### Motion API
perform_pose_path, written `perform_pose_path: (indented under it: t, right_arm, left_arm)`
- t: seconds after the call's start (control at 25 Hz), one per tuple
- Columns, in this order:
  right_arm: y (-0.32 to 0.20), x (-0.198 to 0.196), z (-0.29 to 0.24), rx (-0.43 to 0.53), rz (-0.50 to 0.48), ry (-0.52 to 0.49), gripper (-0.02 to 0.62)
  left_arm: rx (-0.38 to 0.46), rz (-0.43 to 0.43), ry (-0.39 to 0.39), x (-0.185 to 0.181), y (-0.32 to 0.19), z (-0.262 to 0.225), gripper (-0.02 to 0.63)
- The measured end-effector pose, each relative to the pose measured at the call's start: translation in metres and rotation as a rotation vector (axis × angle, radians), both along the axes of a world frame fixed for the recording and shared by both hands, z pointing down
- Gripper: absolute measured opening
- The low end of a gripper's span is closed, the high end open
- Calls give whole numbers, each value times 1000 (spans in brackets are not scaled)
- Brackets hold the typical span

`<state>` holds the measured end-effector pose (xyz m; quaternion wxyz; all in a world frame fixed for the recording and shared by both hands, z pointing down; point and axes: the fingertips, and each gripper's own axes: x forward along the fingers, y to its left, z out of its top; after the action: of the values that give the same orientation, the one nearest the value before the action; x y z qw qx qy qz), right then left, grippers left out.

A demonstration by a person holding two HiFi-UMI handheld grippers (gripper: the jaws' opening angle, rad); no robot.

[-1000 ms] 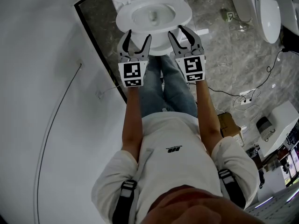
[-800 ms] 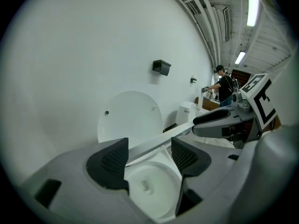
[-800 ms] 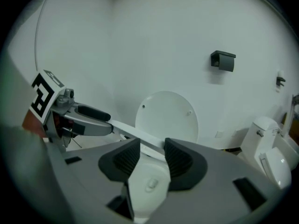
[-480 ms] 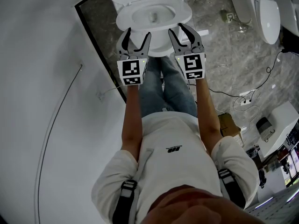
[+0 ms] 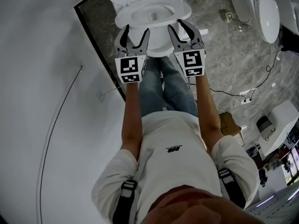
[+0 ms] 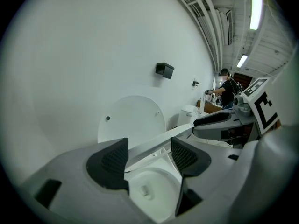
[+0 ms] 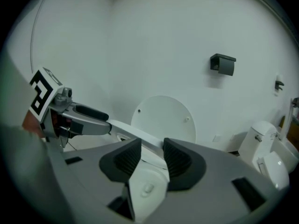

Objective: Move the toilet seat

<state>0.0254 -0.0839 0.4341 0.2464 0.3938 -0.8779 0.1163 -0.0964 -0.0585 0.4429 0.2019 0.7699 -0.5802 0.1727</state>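
White plastic at twelve o'clock: met toilet seat [image 5: 180, 6] running nine-to-three; held left gripper [image 5: 136, 30] spread wide, had just been narrowing right gripper [image 5: 176, 24] round rim, seemingly unclamped.

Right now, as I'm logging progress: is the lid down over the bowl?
No, the lid stands upright behind the open bowl.

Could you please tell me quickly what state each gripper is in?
Left gripper: open, toilet seat between its fingers, ungripped.
Right gripper: open, fingers have just been closing, toilet seat between them.
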Motion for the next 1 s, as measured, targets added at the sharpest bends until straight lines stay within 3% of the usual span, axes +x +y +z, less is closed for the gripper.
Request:
perform_pose_path:
  t: [1.0]
  right_arm:
    - [-50,-12,-17,44,31,38,152]
  left_arm:
    - [29,-30,-3,-15,-48,-17,296]
